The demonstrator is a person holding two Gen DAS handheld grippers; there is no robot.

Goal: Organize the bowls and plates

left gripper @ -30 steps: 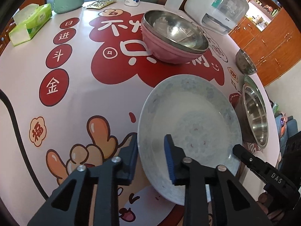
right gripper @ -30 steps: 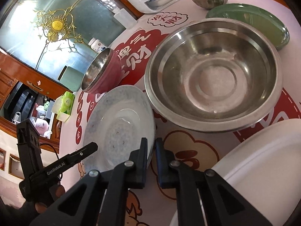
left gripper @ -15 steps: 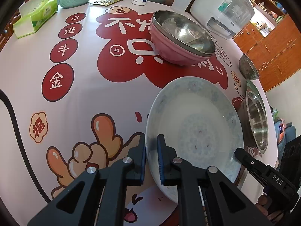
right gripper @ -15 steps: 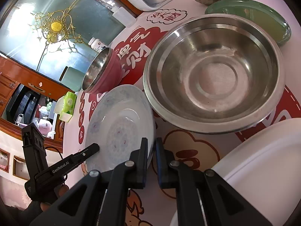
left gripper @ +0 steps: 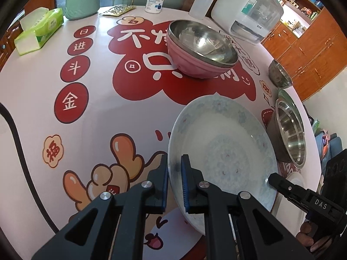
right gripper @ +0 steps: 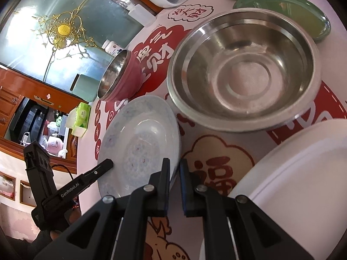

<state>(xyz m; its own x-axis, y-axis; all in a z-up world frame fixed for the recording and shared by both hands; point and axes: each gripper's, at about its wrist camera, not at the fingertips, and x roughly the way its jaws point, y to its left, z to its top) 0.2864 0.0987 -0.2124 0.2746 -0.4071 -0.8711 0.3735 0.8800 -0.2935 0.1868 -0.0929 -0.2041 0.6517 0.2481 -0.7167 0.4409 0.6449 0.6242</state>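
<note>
We have both claws pinched on opposite edges of the pale blue-flowered porcelain plate (left gripper: pixel 223 149), low centre of frame: left gripper (left gripper: pixel 174 181) and right gripper (right gripper: pixel 174 183) each clamp its rim, probably to lift it level.

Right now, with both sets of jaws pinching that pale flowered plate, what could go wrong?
Each grip is only on a thin edge of the plate, left gripper on one side, right gripper on the other, so it might slip or tip. The big steel bowl sits right beside it and could get knocked.
</note>
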